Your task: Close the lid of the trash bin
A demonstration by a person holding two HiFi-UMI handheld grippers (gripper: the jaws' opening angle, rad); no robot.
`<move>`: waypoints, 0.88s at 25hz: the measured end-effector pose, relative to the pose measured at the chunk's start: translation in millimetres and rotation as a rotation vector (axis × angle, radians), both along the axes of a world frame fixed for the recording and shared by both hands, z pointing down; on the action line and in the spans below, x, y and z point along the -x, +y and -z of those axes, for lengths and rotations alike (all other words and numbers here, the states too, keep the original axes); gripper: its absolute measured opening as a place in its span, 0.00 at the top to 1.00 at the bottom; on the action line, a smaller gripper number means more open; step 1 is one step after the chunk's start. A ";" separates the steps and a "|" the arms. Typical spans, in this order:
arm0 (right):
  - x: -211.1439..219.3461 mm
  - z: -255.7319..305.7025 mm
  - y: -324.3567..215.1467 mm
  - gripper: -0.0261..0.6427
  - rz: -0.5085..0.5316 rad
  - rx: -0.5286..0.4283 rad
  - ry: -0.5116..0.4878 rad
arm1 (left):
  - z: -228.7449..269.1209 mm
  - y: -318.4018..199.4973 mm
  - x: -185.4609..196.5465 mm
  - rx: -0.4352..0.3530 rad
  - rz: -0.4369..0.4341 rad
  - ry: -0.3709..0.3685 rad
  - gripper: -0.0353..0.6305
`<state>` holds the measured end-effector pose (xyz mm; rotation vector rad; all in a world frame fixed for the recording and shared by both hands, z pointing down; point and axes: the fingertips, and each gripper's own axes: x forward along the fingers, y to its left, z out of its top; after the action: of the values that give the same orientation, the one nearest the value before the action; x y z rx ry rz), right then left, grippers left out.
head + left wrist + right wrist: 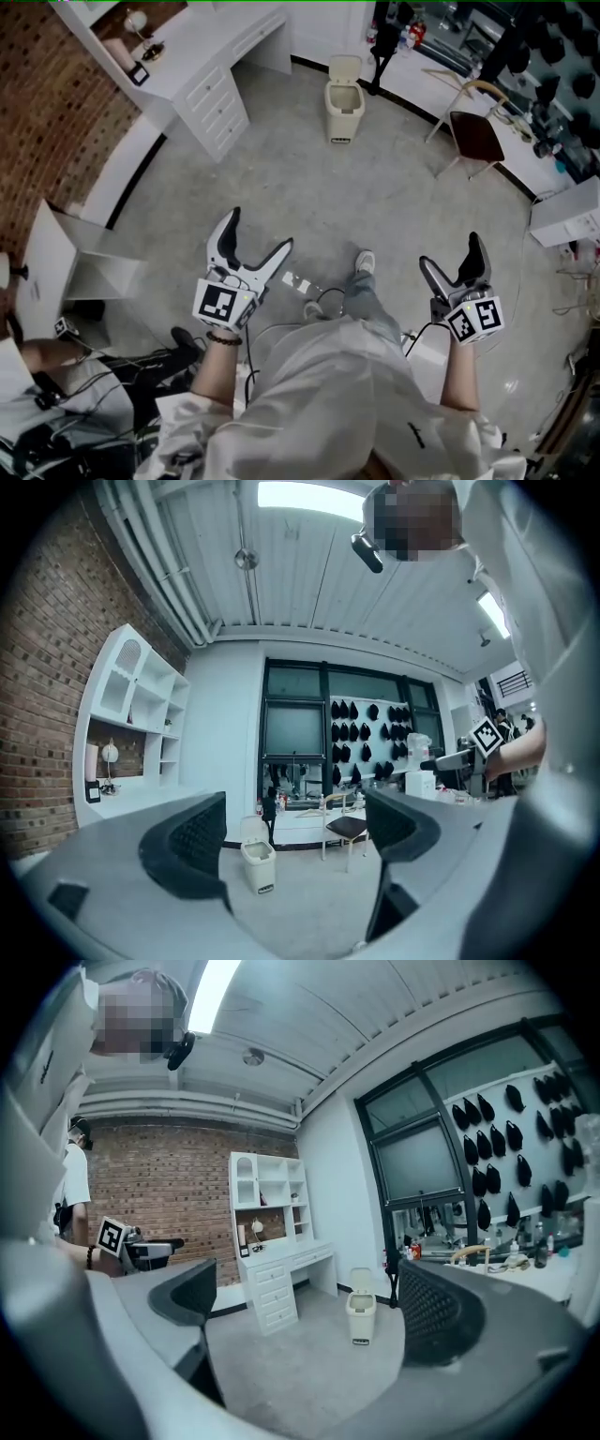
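The left tongs (pixel 260 232) and the right tongs (pixel 452 251) both stand wide open, nothing between their jaws. Far ahead of them the trash bin (pixel 343 111) stands on the floor (pixel 309 202) near the white bench (pixel 202 52), its lid (pixel 344 67) raised upright

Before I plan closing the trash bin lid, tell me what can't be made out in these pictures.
Inside of the trash bin: too small and distant in all views.
Hinge behind its raised lid: hidden by the lid, every view.
Items on the white desk: tiny, partly cut off by the head view's top edge.
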<state>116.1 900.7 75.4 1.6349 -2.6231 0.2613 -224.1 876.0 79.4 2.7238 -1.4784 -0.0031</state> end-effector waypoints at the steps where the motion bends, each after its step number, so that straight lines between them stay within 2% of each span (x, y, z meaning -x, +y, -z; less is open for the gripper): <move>1: 2.2 -1.3 -2.3 0.08 0.005 0.004 0.000 | -0.1 -1.3 -0.4 -0.001 -0.003 -0.009 0.28; 12: 11.5 -11.3 -56.9 0.08 0.077 0.006 -0.047 | 2.8 -40.6 -13.8 -0.011 0.010 -0.007 0.28; 22: -19.5 -18.7 -176.3 0.08 0.132 0.009 -0.106 | -1.7 -152.0 -58.4 0.018 0.035 -0.005 0.28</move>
<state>135.5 724.4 94.1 1.4757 -2.7885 0.3631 -165.7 724.0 81.1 2.6854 -1.5201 0.0155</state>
